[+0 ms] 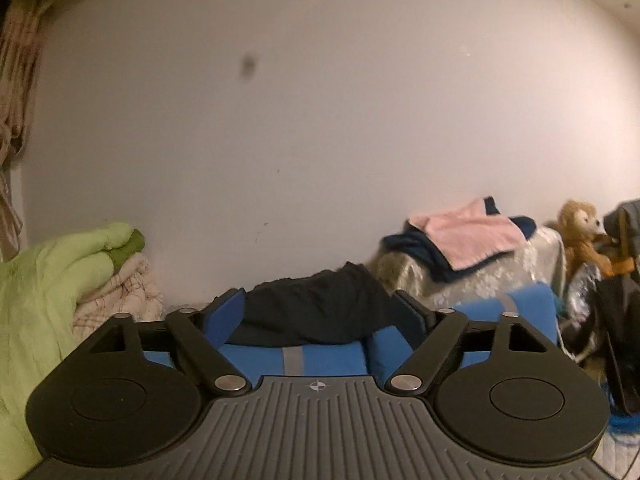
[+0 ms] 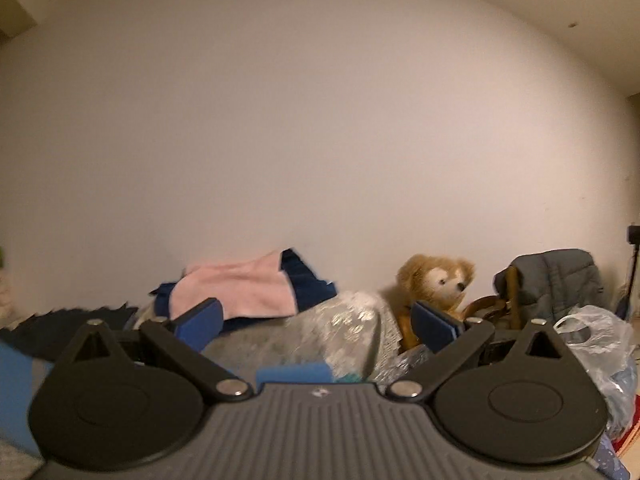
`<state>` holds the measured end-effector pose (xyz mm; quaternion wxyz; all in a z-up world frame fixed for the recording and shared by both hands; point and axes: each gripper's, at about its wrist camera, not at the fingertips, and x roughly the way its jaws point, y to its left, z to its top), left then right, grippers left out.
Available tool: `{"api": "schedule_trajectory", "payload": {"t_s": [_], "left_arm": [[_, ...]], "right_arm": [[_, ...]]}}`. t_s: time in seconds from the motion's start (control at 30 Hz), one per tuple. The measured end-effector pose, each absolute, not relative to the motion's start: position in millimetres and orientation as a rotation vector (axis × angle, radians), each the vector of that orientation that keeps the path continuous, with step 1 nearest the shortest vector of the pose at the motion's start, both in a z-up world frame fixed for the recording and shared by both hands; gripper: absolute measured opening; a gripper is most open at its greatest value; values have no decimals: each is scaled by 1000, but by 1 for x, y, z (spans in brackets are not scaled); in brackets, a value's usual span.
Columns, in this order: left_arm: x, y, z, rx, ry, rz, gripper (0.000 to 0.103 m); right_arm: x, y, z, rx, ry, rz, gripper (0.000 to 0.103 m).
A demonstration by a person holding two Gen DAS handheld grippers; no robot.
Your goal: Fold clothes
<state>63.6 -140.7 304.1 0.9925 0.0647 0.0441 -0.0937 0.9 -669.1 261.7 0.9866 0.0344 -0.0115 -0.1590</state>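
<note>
Both grippers fill the bottom of their pictures; each has a ribbed grey body with a small round cross mark on it, and no words can be read anywhere. Left gripper [image 1: 320, 312] has its blue fingers [image 1: 228, 314] spread wide, with nothing pinched; right gripper [image 2: 316, 322] is spread wide too, and it is empty.

Past the left gripper lies a black garment [image 1: 320, 308] in a soft heap on a blue cloth with a grey stripe [image 1: 320, 358]; the heap shows between the fingers but sits farther back, and the gripper hides its lower edge. At the left edge is a light green blanket [image 1: 44, 292] on a pale checked quilt [image 1: 128, 292]. To the right, a pink towel [image 1: 472, 236] lies on dark blue clothes [image 1: 416, 250] atop a shiny covered mound [image 1: 480, 280]; beside it sits a brown teddy bear [image 2: 440, 280]. Farther right are a grey jacket [image 2: 560, 280] and a clear plastic bag [image 2: 596, 332]; a plain white wall [image 2: 320, 120] stands behind it all.
</note>
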Motion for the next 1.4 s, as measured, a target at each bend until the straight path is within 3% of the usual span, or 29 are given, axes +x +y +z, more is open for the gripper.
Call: {"api": "schedule_trajectory", "payload": {"t_s": [0.2, 0.37, 0.7, 1.0, 1.4], "left_arm": [[76, -173, 211, 90, 112, -224, 84], [95, -207, 134, 48, 270, -288, 84], [113, -264, 32, 62, 383, -372, 84], [128, -266, -29, 13, 427, -338, 84], [134, -261, -40, -28, 442, -361, 84]], "right_arm": [[18, -636, 196, -14, 33, -243, 103], [41, -600, 119, -85, 188, -124, 103], [71, -548, 9, -145, 420, 68, 103], [102, -530, -48, -129, 571, 143, 102], [139, -526, -80, -65, 674, 197, 95]]}}
